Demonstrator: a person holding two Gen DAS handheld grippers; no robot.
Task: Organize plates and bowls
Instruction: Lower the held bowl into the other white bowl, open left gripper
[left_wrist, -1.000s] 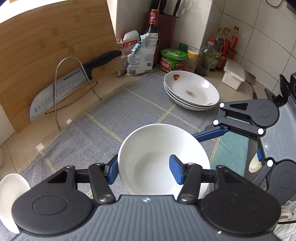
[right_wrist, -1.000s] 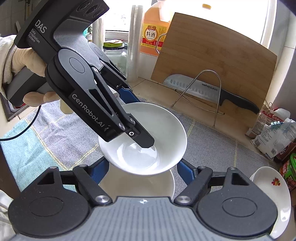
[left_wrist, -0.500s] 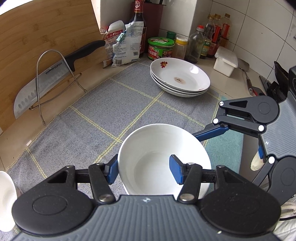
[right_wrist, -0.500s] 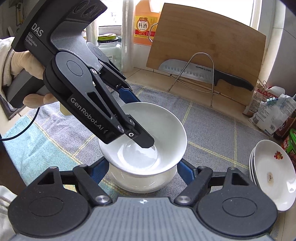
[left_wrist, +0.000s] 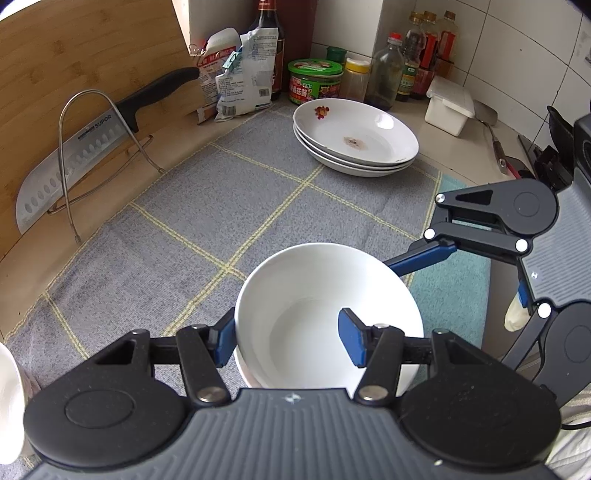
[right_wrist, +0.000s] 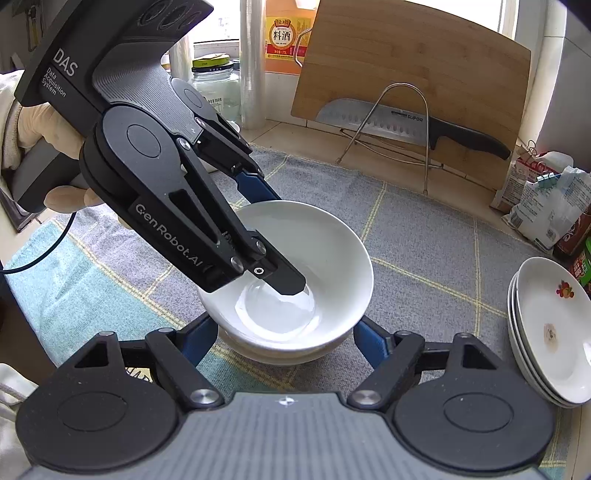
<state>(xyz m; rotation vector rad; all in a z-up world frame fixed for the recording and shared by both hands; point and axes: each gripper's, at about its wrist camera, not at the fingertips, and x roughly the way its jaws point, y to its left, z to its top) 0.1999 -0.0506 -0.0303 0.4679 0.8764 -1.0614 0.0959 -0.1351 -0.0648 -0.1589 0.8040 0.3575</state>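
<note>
A white upper bowl (left_wrist: 314, 295) sits nested in a lower white bowl (right_wrist: 280, 356) on the grey checked mat (left_wrist: 221, 206). My left gripper (left_wrist: 288, 339) is shut on the upper bowl's near rim, one blue pad inside and one outside. From the right wrist view, the left gripper (right_wrist: 273, 236) reaches down into the upper bowl (right_wrist: 325, 251), held by a gloved hand (right_wrist: 40, 133). My right gripper (right_wrist: 286, 343) is shut on the lower bowl, a finger on each side. Only a sliver of the lower bowl (left_wrist: 242, 365) shows in the left wrist view. The right gripper (left_wrist: 469, 277) comes in from the right.
A stack of three shallow plates (left_wrist: 354, 140) stands at the mat's far right. A cutting board (left_wrist: 74, 74) and a cleaver (left_wrist: 74, 155) on a wire rack line the wall. Bottles, jars and bags crowd the corner. A teal cloth (left_wrist: 454, 295) lies beside the mat.
Both grippers have sunk toward the mat with their bowls. The upper bowl, which hung tilted above the lower one, now sits down inside it.
</note>
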